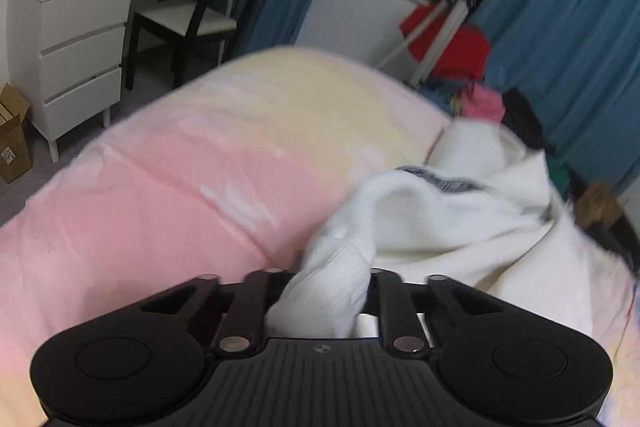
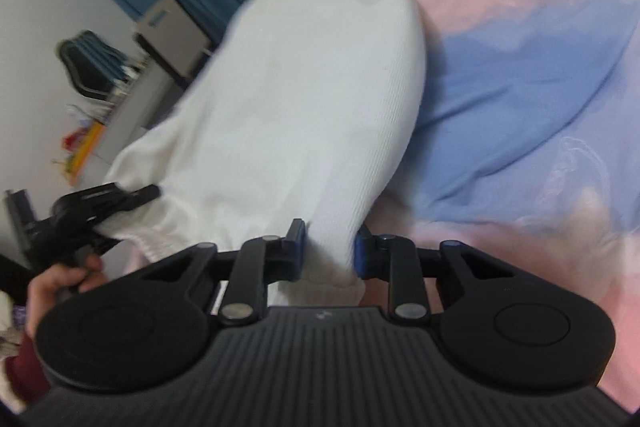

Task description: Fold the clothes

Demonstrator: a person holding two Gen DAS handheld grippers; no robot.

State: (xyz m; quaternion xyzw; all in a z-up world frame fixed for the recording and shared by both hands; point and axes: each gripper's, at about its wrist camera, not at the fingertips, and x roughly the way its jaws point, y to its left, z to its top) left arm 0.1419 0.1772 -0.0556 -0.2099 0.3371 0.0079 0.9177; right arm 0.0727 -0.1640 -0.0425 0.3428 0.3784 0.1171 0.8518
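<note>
A white knit garment [image 1: 432,223] with a dark striped band lies bunched on the pink, yellow and blue bedspread [image 1: 180,187]. My left gripper [image 1: 324,291] is shut on a ribbed edge of it. In the right wrist view the garment [image 2: 296,99] hangs stretched between both grippers. My right gripper [image 2: 328,255] is shut on its lower edge between blue pads [image 2: 298,247]. The left gripper [image 2: 104,207] shows there at the left, held by a hand, clamped on another part of the same edge.
A white drawer desk [image 1: 80,39] and a dark chair [image 1: 192,23] stand beyond the bed at the left. Blue curtains [image 1: 560,7], a white stand with red cloth [image 1: 448,43] and a pile of clothes [image 1: 488,103] are at the far right.
</note>
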